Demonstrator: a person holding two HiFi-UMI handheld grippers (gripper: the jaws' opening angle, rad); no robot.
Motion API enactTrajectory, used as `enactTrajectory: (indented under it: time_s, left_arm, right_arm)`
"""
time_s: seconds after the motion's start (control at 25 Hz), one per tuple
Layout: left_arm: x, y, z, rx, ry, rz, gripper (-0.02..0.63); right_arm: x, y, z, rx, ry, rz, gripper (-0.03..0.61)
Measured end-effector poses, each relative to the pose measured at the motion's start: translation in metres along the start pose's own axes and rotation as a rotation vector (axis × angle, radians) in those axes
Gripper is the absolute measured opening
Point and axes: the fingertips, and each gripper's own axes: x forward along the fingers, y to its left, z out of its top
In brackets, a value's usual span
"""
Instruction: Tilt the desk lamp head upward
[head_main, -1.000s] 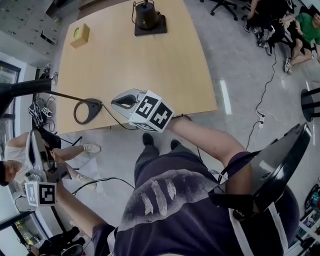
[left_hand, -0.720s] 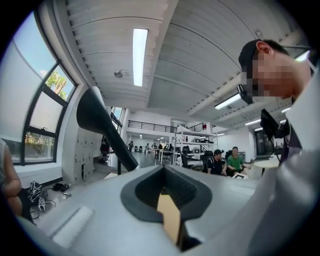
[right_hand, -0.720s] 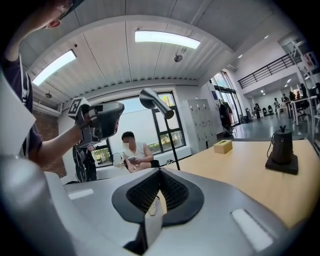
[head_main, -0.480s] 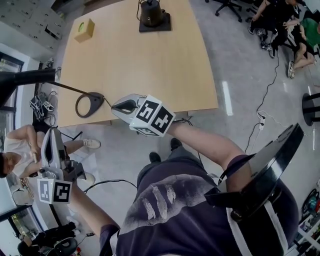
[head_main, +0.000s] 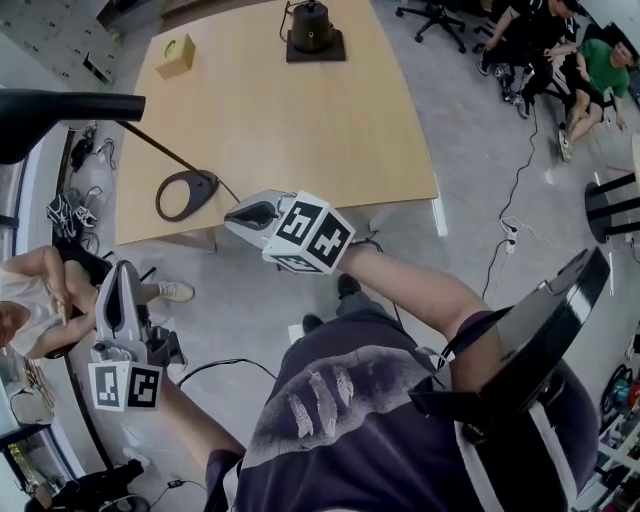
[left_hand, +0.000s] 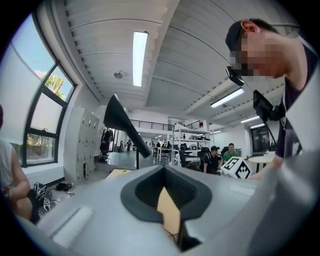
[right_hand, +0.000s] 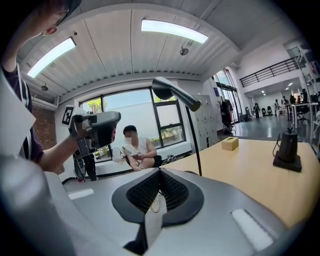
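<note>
The black desk lamp stands at the wooden table's (head_main: 300, 120) near left corner. Its ring base (head_main: 185, 193) rests on the tabletop, and a thin stem (head_main: 170, 155) leans left up to the long dark head (head_main: 60, 110). My right gripper (head_main: 232, 212) hovers at the table's front edge, right of the base, shut and empty. My left gripper (head_main: 122, 268) is off the table, below the lamp head, also shut with nothing in it. The lamp head (left_hand: 122, 125) shows ahead in the left gripper view. In the right gripper view the lamp head (right_hand: 172, 92) sits above my shut jaws.
A dark kettle on a black tray (head_main: 312, 30) and a tan tissue box (head_main: 175, 55) stand at the table's far end. A seated person (head_main: 40, 300) is close on the left. More people sit on chairs (head_main: 560, 50) at the far right. A cable (head_main: 510, 200) lies on the floor.
My left gripper has come rightward and sunk a little below the lamp head. My right gripper has kept by the table's front edge as I stepped along it. Both jaws stayed shut.
</note>
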Motion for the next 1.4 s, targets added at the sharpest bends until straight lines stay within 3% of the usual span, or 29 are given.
enactTrajectory:
  time_s: [0.12,0.28,0.4,0.68,0.92,1.16,1.4]
  left_arm:
    - [-0.021,0.009,-0.006,-0.024,-0.010,-0.015,0.003]
    - [-0.043,0.026,-0.019,-0.059,-0.032,-0.021,0.003]
    - [-0.054,0.032,-0.031,-0.074,-0.029,-0.045,0.003]
    - [-0.045,0.028,-0.059,-0.122,0.004,-0.161,0.003]
    - [-0.028,-0.011,-0.062,-0.109,0.010,-0.287,0.003]
    - [-0.021,-0.052,-0.054,-0.093,0.022,-0.343,0.003]
    - [-0.011,-0.132,-0.064,-0.088,0.077,-0.441,0.003]
  right_arm:
    - [0.007,0.020,-0.002,-0.004,0.017,-0.023,-0.002]
    - [0.030,0.053,-0.010,-0.083,0.066,-0.035,-0.002]
    - [0.044,0.072,-0.014,-0.065,0.076,-0.019,-0.002]
    - [0.041,0.077,-0.016,-0.024,0.089,-0.096,-0.002]
    - [0.005,0.073,-0.018,0.019,0.045,-0.175,-0.002]
    - [-0.034,0.079,-0.011,0.029,-0.018,-0.185,-0.002]
    - [-0.098,0.079,-0.023,0.057,-0.079,-0.218,-0.002]
